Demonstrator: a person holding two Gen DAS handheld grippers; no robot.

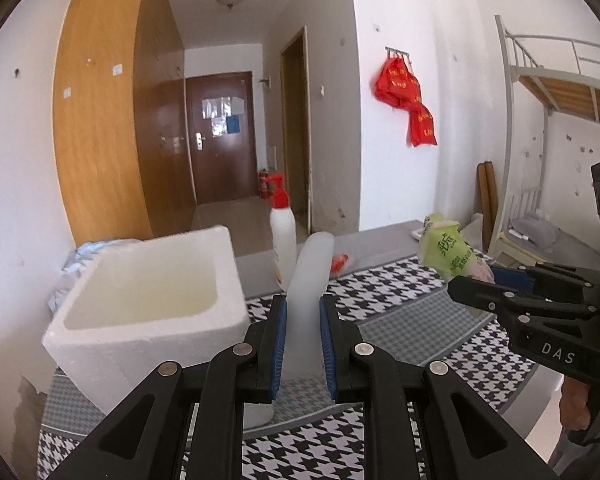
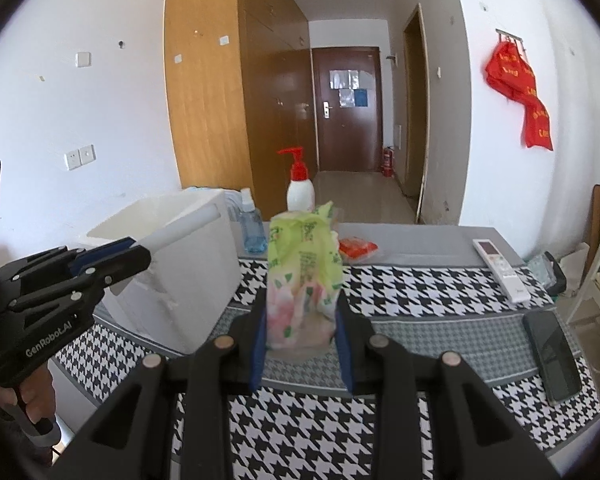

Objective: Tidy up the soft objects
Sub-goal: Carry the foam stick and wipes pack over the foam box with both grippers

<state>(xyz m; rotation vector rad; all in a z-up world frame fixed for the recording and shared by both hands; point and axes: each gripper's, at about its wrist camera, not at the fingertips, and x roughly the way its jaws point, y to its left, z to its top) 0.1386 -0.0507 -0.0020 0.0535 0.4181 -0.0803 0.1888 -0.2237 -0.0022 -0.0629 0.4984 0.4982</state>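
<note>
Houndstooth cloth covers the table (image 2: 440, 292) under both my tools. The white foam box (image 1: 148, 304) sits open just left of my left gripper (image 1: 303, 344), whose blue pads pinch a pale, translucent soft tube (image 1: 310, 276) standing up between them. To its right, my right gripper (image 2: 302, 344) squeezes a green tissue pack (image 2: 304, 276), held above the cloth. A pump bottle (image 1: 283, 236) stands beyond.
</note>
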